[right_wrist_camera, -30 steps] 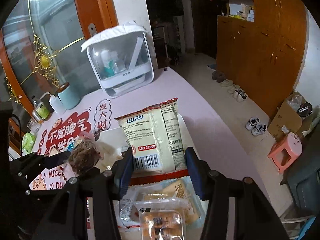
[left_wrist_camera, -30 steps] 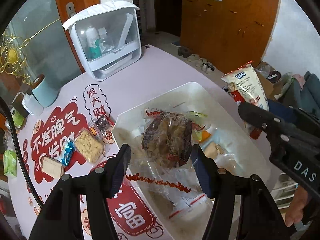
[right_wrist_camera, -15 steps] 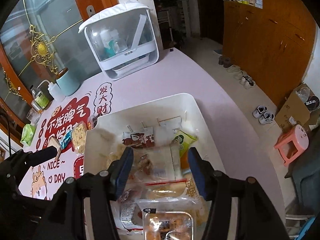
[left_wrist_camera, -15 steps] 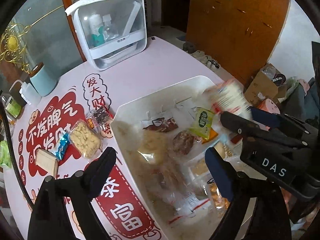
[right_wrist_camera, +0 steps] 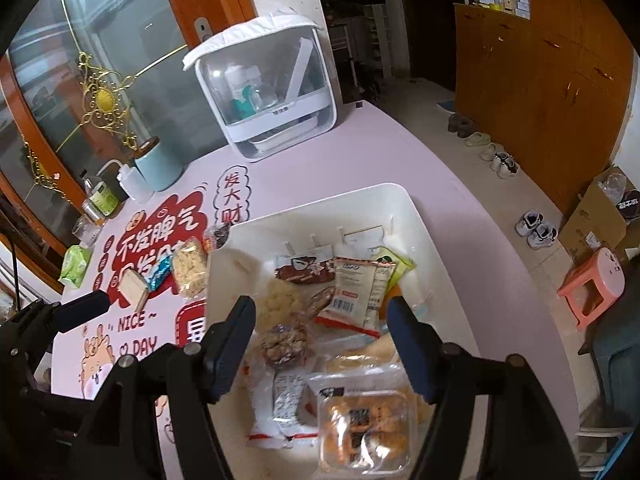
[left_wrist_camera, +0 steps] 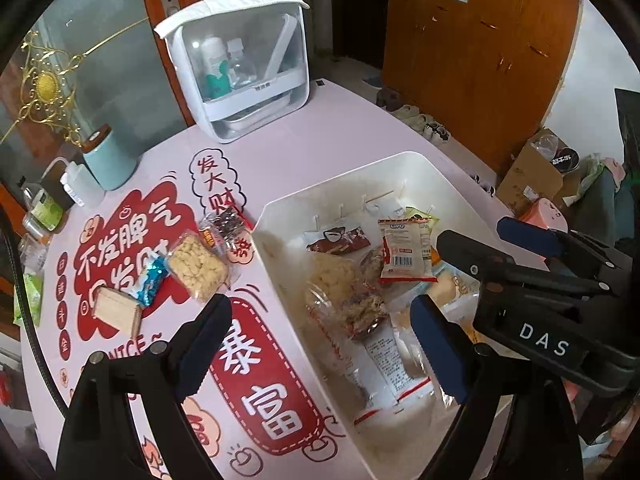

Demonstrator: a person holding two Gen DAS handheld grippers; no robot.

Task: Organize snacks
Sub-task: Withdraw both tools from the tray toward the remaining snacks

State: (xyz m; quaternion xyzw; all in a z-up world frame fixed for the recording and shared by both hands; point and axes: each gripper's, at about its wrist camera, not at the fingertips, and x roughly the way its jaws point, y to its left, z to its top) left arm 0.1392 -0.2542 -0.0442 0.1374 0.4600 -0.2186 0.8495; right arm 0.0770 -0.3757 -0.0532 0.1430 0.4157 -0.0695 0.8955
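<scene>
A white bin (left_wrist_camera: 332, 184) (right_wrist_camera: 320, 204) on the pink table holds several snack packs. The white-and-red LIPO packet (left_wrist_camera: 406, 252) (right_wrist_camera: 356, 292) lies flat in it, beside a clear bag of brown snacks (left_wrist_camera: 352, 300) (right_wrist_camera: 286, 344). My left gripper (left_wrist_camera: 320, 332) hovers open over the bin's near-left rim with nothing between its fingers. My right gripper (right_wrist_camera: 320, 312) hangs above the bin and its jaws are opening, with nothing pressed between the pads. On the table left of the bin lie a puffed-rice pack (left_wrist_camera: 196, 264), a blue candy (left_wrist_camera: 150, 280), a wafer (left_wrist_camera: 116, 308) and a dark pack (left_wrist_camera: 224, 224).
A white box with a clear front (left_wrist_camera: 240, 76) stands at the back of the table. A teal cup (left_wrist_camera: 108, 160) and small bottles sit at the back left. The table's edge runs close to the bin's right side, with a pink stool (right_wrist_camera: 592, 284) and shoes on the floor below.
The left gripper let go of the brown snack bag, which now lies in the bin, and its jaws spread wide. The right gripper released the LIPO packet into the bin and its jaws widened.
</scene>
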